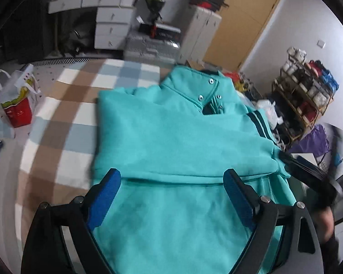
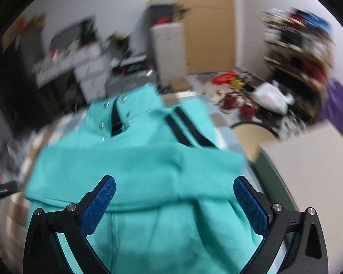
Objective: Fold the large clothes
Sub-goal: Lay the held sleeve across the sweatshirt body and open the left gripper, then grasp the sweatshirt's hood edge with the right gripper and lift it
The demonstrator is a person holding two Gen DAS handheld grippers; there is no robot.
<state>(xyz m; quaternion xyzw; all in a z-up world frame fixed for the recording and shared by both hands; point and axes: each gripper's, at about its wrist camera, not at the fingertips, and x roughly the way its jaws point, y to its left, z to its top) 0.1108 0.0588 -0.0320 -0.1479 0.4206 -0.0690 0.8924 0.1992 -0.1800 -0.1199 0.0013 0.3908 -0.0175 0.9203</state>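
Note:
A teal sweatshirt (image 1: 171,141) with a snap-button collar and dark sleeve stripes lies folded on a checked bedspread (image 1: 64,118). Its lower part is doubled over, leaving a fold edge across the middle. My left gripper (image 1: 172,180) hovers above that fold edge, jaws wide, nothing between the blue pads. In the blurred right wrist view the same sweatshirt (image 2: 135,166) fills the centre, and my right gripper (image 2: 175,187) stands open over it, holding nothing. In the left wrist view the right gripper (image 1: 313,173) appears as a dark blurred shape at the sweatshirt's right edge.
A white and red shopping bag (image 1: 16,100) stands on the bed at the left. White drawers (image 1: 112,25), a cabinet (image 1: 199,34) and a wooden door (image 1: 244,18) line the far wall. A cluttered shoe rack (image 1: 304,93) and a white box (image 2: 308,159) stand to the right.

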